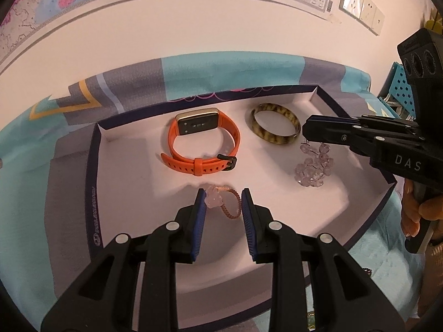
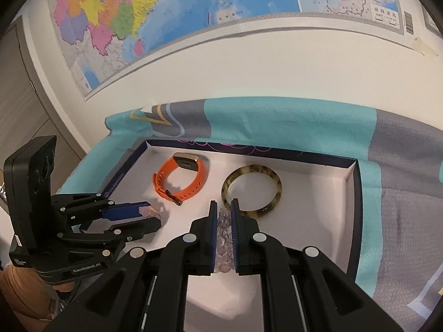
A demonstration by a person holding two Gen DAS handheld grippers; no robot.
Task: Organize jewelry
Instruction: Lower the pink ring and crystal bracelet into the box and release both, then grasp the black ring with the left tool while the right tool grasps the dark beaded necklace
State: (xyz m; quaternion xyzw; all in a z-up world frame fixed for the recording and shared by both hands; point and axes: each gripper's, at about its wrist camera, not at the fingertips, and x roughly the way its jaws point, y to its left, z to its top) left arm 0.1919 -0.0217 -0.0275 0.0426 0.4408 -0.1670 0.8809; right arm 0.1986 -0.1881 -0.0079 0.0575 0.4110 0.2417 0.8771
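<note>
Right claw [image 2: 223, 210] grips bead bracelet [image 2: 223, 238] over tray [image 2: 349, 193]

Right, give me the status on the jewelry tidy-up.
Done: the orange watch and the tortoiseshell bangle lie in the box lid. In hand: the right gripper is shut on the clear bead bracelet, the left gripper holds the pink cord bracelet over the lid. Left: setting both down.
</note>
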